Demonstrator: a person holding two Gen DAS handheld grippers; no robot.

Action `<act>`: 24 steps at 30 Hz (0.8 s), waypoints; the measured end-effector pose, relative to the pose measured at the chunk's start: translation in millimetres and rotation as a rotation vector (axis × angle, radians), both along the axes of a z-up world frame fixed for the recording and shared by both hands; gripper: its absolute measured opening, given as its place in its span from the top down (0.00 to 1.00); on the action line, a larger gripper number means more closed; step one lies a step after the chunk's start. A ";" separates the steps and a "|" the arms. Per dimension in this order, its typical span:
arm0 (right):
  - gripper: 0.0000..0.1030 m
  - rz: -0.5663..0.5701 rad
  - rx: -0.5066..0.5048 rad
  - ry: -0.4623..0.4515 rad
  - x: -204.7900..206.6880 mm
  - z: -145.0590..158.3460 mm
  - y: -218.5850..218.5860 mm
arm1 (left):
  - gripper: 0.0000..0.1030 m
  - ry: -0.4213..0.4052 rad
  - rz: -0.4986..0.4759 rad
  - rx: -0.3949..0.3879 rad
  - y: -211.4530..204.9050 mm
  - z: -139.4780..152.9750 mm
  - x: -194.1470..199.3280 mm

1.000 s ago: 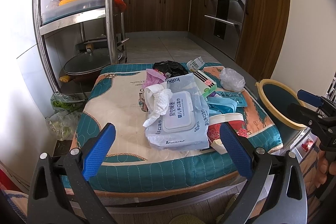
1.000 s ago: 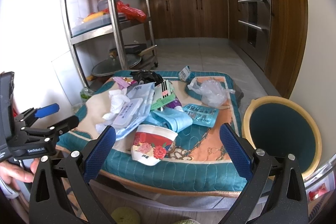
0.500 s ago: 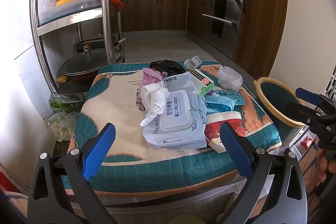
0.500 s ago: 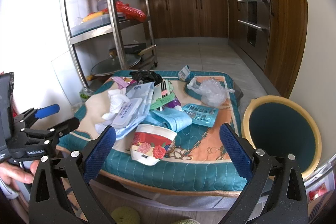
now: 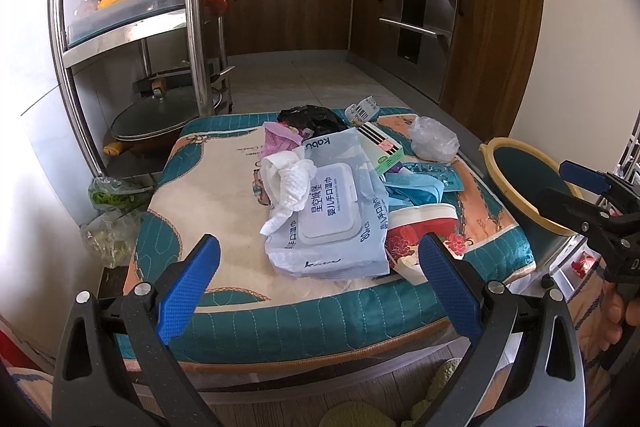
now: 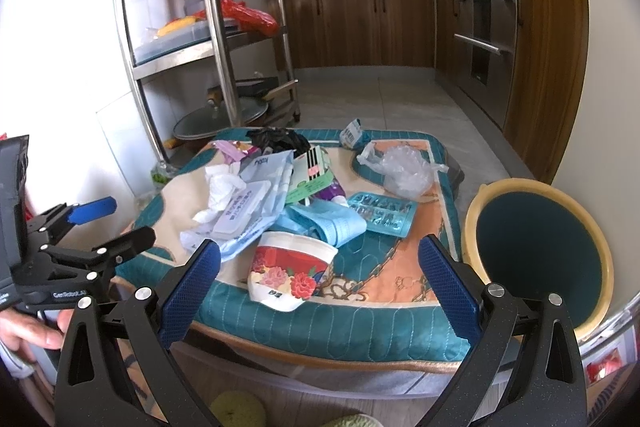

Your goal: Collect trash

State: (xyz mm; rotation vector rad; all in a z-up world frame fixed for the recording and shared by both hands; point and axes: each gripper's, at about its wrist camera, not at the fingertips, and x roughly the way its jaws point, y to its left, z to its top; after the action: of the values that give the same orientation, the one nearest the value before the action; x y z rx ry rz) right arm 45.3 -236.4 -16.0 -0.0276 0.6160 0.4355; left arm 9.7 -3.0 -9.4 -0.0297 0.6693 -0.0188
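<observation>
A heap of trash lies on a teal and cream cushioned mat. It holds a wet-wipe pack, a crumpled white tissue, a floral paper cup, a clear plastic bag, a black bag and a blister pack. My left gripper hangs open before the mat's near edge, empty. My right gripper is open too, just short of the cup. A yellow-rimmed teal bin stands right of the mat.
A steel shelf rack with pots and jars stands at the back left. Wooden kitchen cabinets and an oven line the back and right. Plastic bags of greens lie on the floor left of the mat.
Both grippers have drawn back a little from the mat, so the heap looks slightly farther away. Nothing was taken hold of and the trash has not moved.
</observation>
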 end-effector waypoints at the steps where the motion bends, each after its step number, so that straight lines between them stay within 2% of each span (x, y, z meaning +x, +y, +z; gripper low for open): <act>1: 0.04 0.000 -0.001 0.001 0.4 0.3 0.4 | 0.05 0.002 0.002 0.000 0.5 -0.1 0.2; 13: 0.05 0.000 -0.002 0.017 1.1 -3.0 3.1 | 0.05 0.017 0.006 0.006 -0.3 -2.0 2.7; 21: 0.05 -0.029 0.037 0.064 13.4 -3.1 -2.6 | 0.05 0.052 -0.014 -0.040 7.5 -4.6 21.4; 24: 0.05 -0.038 0.056 0.095 19.9 -3.1 -5.6 | 0.05 0.035 -0.027 -0.037 10.4 -3.5 31.0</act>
State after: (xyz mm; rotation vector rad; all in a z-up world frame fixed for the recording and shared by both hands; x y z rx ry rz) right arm 65.2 -242.1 -19.1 0.0583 0.6966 0.4190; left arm 40.7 7.4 -12.9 -0.0564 0.7043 -0.0571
